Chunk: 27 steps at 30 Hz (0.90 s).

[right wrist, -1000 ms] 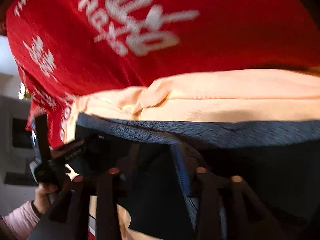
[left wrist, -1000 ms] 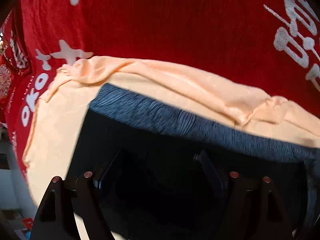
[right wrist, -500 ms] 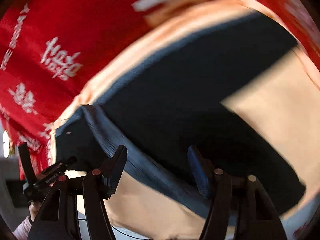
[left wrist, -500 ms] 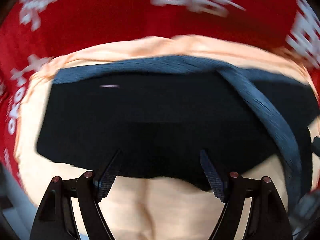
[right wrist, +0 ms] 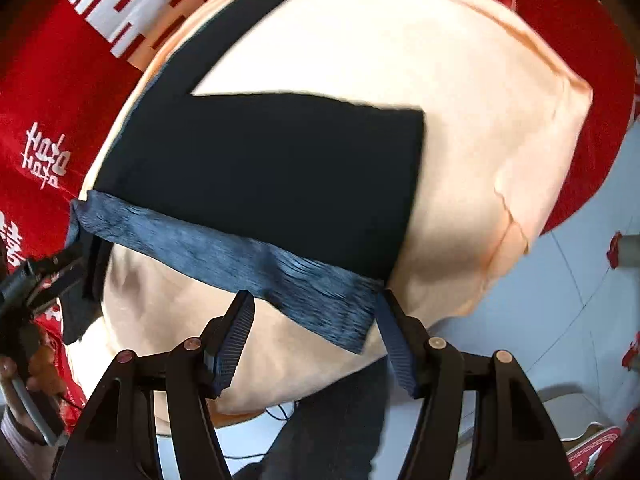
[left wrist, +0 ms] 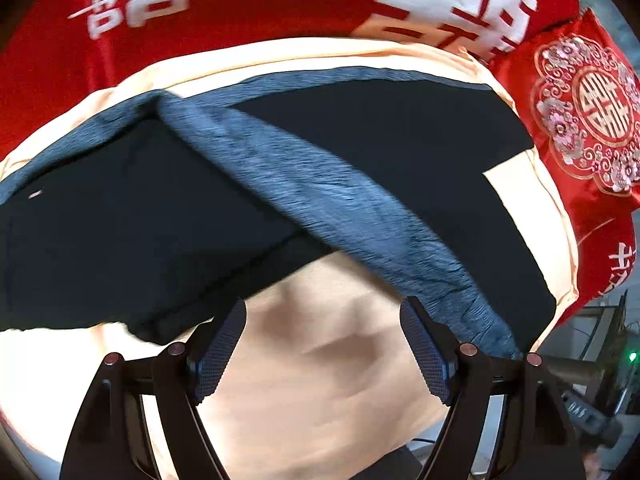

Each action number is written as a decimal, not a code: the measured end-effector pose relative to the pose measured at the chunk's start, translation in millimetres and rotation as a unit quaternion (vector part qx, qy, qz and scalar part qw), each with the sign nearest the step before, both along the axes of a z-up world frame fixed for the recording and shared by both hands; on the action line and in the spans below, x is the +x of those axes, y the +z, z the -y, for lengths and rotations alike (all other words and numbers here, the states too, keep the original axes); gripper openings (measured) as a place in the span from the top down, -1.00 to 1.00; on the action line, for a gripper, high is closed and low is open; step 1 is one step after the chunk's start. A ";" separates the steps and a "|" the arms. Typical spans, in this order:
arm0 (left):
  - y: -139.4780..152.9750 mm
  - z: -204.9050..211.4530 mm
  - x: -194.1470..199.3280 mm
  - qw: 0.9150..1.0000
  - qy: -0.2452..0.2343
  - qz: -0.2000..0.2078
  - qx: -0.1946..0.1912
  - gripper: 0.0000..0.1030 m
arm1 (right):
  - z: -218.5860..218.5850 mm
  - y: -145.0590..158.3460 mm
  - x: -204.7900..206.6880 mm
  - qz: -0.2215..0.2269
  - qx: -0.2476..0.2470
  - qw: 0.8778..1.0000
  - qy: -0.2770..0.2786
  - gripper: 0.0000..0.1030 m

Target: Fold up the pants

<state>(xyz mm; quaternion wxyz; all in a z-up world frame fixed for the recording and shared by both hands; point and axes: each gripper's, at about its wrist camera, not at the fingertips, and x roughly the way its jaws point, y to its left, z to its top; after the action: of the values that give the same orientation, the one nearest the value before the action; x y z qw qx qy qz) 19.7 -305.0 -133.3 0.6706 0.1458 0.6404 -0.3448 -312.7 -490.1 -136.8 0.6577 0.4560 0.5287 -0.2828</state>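
We see our left gripper (left wrist: 322, 346) released, its two blue pads well apart with only the peach cloth (left wrist: 320, 392) showing between them. Our right gripper (right wrist: 314, 336) is also released; its jaws stand apart, and the corner of the grey-blue waistband (right wrist: 240, 264) lies just above the gap, near the right finger (right wrist: 394, 344), but we cannot tell whether it touches. The black pants (right wrist: 272, 176) lie flat on the peach cloth, with one leg folded over so that it ends in a straight edge and the other leg (right wrist: 248, 12) running away toward the top of the right view. In the left view the waistband (left wrist: 340, 208) crosses the pants (left wrist: 132, 216) diagonally. Under the peach cloth there is a red bedspread (left wrist: 248, 4) with white characters, and a red embroidered cushion (left wrist: 588, 116) lies at the right. At the left edge of the right view, a hand (right wrist: 24, 368) holds the other gripper's handle.
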 end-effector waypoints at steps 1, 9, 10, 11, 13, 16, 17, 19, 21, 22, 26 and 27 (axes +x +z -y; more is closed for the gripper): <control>-4.2 7.7 -2.8 1.000 -0.002 -0.005 0.000 -0.56 | 1.6 -4.2 -2.3 -0.004 0.000 1.000 0.001 -0.30; -33.1 30.5 -8.3 0.999 0.015 -0.034 0.023 -0.56 | 23.7 -22.1 -20.0 0.057 0.070 0.996 0.019 -0.29; -36.2 33.2 -9.5 0.999 0.018 -0.037 0.025 -0.56 | 23.1 -24.6 -19.7 0.063 0.080 0.995 0.024 -0.29; -38.0 34.9 -10.4 0.999 0.022 -0.041 0.026 -0.56 | 24.8 -26.3 -19.3 0.070 0.089 0.993 0.030 -0.28; -41.7 39.1 -12.0 0.998 0.029 -0.048 0.028 -0.56 | 28.2 -27.3 -23.6 0.081 0.102 0.991 0.039 -0.16; -44.5 40.3 -13.8 0.997 0.043 -0.056 0.028 -0.56 | 35.6 -30.3 -29.1 0.092 0.135 0.986 0.038 0.49; -45.2 40.1 -14.3 0.997 0.050 -0.059 0.027 -0.56 | 38.6 -32.8 -31.2 0.094 0.152 0.983 0.035 0.94; -45.1 40.5 -14.6 0.996 0.060 -0.062 0.025 -0.38 | 40.9 -30.1 -33.1 0.105 0.173 0.979 0.029 0.94; -42.8 40.4 -14.5 0.995 0.060 -0.077 0.018 0.24 | 43.6 -13.3 -27.7 0.123 0.174 0.976 0.042 0.94; -42.0 41.2 -14.0 0.994 0.060 -0.088 0.011 0.46 | 46.7 -6.3 -27.2 0.132 0.172 0.975 0.048 0.94; -28.9 50.6 -11.6 0.995 0.052 -0.083 0.001 0.62 | 69.0 33.2 -3.9 0.171 0.151 0.971 0.070 0.95; -23.4 52.5 -8.5 0.995 0.055 -0.084 -0.006 0.62 | 79.8 44.7 5.3 0.181 0.140 0.971 0.075 0.95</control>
<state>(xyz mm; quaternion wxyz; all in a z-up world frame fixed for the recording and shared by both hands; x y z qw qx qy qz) 11.1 -357.5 -156.7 0.6331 0.0771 0.6996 -0.3222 -307.4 -569.9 -92.0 0.6916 0.5462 0.4676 -0.0684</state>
